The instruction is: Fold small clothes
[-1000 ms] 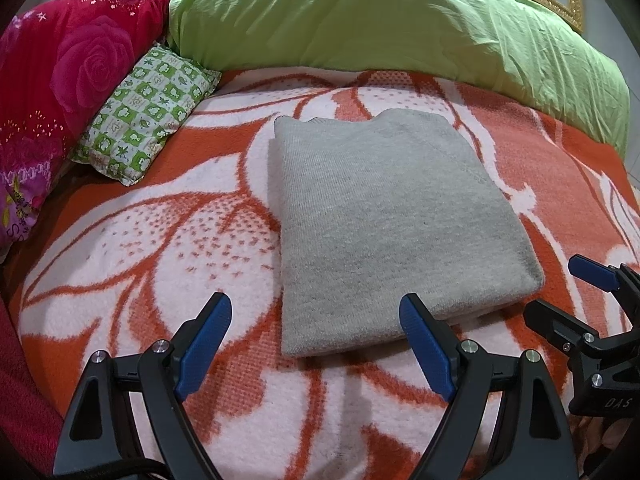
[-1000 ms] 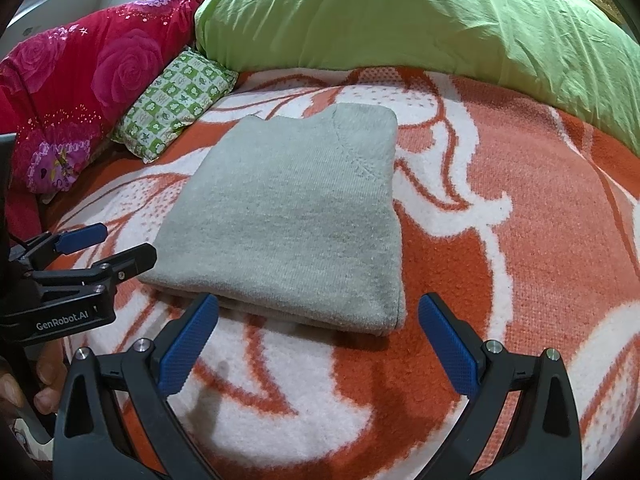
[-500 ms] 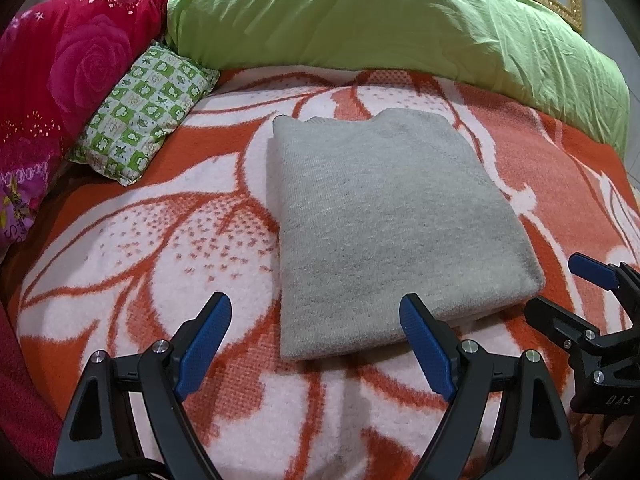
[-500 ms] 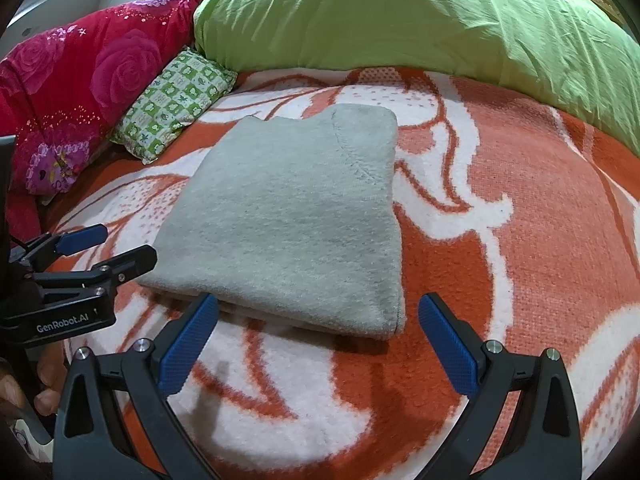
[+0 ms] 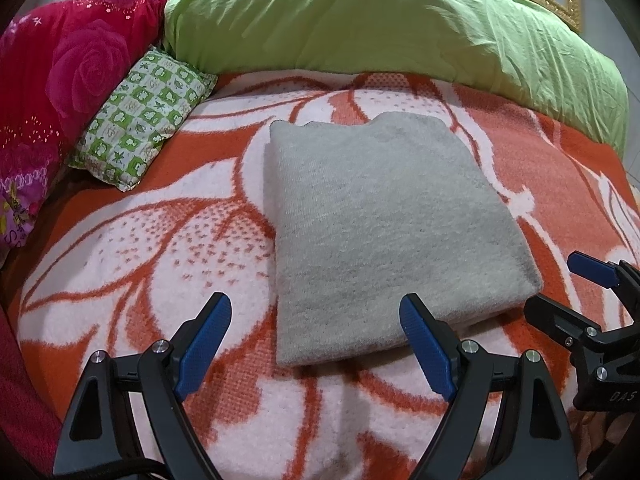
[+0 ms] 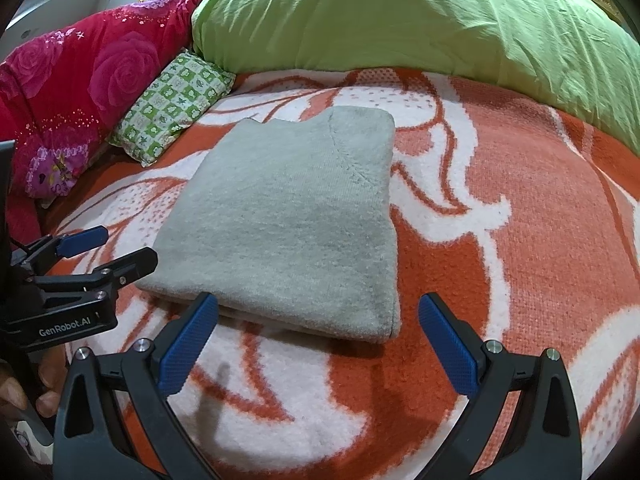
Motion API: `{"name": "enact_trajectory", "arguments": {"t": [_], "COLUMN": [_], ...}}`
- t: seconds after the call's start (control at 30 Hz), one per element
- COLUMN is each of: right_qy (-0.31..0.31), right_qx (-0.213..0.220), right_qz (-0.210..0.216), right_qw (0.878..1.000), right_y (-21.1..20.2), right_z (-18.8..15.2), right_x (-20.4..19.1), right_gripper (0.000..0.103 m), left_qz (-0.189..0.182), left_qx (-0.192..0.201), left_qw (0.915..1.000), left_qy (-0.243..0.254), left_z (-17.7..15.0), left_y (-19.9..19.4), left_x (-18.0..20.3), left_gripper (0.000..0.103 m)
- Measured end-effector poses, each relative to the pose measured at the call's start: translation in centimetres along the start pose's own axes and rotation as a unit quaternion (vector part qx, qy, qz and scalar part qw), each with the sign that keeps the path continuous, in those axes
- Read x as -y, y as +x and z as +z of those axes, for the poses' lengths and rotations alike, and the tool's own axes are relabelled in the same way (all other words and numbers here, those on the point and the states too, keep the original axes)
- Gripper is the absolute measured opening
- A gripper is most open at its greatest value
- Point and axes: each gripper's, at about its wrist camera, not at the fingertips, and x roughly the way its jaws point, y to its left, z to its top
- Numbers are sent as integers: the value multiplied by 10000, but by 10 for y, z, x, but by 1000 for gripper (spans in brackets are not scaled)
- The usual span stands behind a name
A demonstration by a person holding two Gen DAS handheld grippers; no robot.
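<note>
A grey knit garment (image 5: 384, 224) lies folded into a neat rectangle on the orange-and-white blanket (image 5: 160, 264); it also shows in the right wrist view (image 6: 288, 224). My left gripper (image 5: 316, 340) is open and empty, hovering just in front of the garment's near left corner. My right gripper (image 6: 316, 340) is open and empty, just in front of the garment's near right corner. Each gripper shows at the edge of the other's view: the right one (image 5: 560, 292) and the left one (image 6: 108, 252).
A green duvet (image 5: 380, 24) is piled along the far side of the bed. A red rose-print pillow (image 5: 60, 80) and a small green checked pillow (image 5: 140, 120) lie at the far left. Framed pictures hang behind.
Both grippers have barely shifted; the garment lies unchanged.
</note>
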Motion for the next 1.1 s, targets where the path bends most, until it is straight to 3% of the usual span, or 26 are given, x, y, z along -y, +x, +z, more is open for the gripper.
{"name": "enact_trajectory", "arguments": {"t": [1.1], "right_qy": [162], "right_qx": [-108], "right_qz": [11], "right_qw": [9998], "right_y": [7], "right_z": [8], "right_x": [6], "right_gripper": [100], "left_qz": [-121], "left_qx": [-151], "left_qw": [9998], "left_qy": [4], "left_z": [7], "left_y": [12], "left_x": [-3], "left_gripper": [86]}}
